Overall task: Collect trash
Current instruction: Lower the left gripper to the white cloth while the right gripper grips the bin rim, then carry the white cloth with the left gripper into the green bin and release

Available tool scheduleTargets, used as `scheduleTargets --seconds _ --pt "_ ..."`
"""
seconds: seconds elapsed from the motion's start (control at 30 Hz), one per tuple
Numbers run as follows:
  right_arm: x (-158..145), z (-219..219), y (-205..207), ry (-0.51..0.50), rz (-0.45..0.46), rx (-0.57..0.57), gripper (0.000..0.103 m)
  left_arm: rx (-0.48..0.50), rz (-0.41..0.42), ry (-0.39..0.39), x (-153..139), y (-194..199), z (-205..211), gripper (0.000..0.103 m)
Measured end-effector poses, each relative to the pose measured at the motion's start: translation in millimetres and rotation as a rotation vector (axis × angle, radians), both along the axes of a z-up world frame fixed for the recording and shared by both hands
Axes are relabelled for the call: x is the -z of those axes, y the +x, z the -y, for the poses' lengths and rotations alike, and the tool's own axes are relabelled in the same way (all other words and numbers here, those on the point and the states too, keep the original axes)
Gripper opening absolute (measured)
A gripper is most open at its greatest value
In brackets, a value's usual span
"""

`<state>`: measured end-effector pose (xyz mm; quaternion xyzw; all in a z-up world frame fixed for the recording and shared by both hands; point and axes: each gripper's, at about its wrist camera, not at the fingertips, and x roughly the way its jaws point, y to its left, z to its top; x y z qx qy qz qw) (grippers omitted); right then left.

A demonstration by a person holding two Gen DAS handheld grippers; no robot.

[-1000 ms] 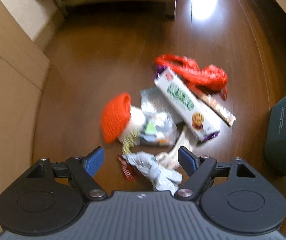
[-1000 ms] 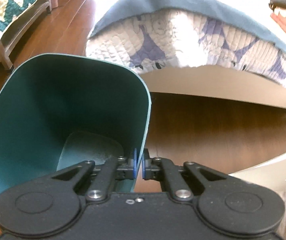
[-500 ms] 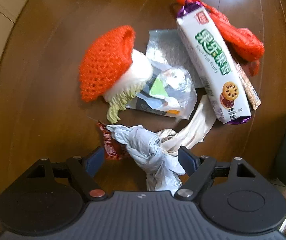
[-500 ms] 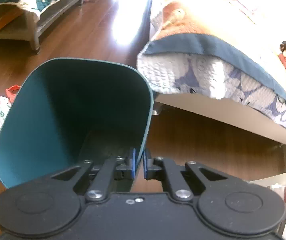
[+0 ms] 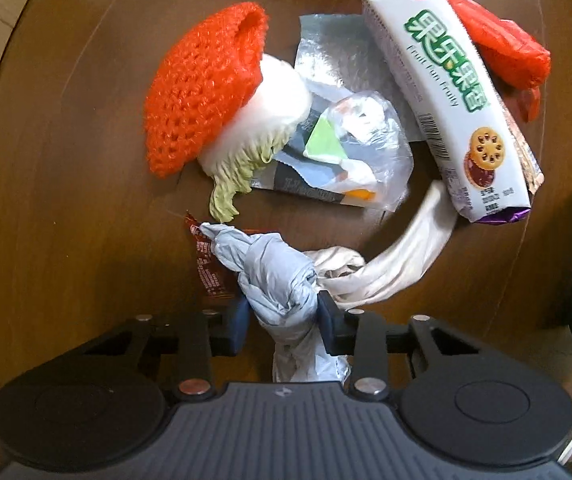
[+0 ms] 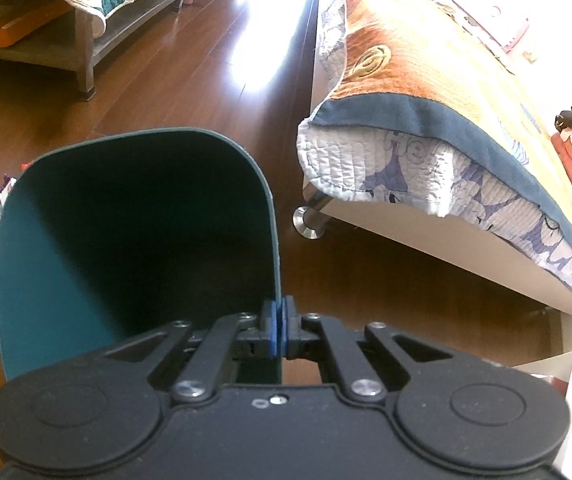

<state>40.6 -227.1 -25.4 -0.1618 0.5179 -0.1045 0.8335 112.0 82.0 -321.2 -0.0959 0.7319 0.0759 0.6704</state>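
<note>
- One dark green plastic bin (image 6: 133,248)
- One white biscuit packet (image 5: 450,96)
- One orange crocheted hat (image 5: 201,92)
- One crumpled grey wrapper (image 5: 273,276)
- Two red net bags (image 5: 502,52)

Harsh window glare on the floor (image 6: 261,52), perhaps overexposed; heavy fisheye edge warp

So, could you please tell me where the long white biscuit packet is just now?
In the left wrist view, the long white biscuit packet lies on the wooden floor at upper right, overlapping the red mesh bag.
</note>
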Motion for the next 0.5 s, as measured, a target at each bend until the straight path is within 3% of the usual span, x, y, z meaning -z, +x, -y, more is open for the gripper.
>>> scheduleTargets --seconds 0.07,0.37,0.5 --pt "1.3 -3.2 -1.4 -0.019 -0.003 0.0 0.002 0.001 0.004 0.013 -6.5 -2.2 -3.1 0.034" --pt "8.6 4.1 7.4 -0.016 -0.056 0.013 0.005 -0.031 -0.008 -0.075 -47.6 -2.5 -22.5 0.034" --pt "11.4 5.7 6.6 -0.022 -0.054 0.032 0.008 0.014 0.063 -0.142 -81.1 0.1 -18.9 0.034"
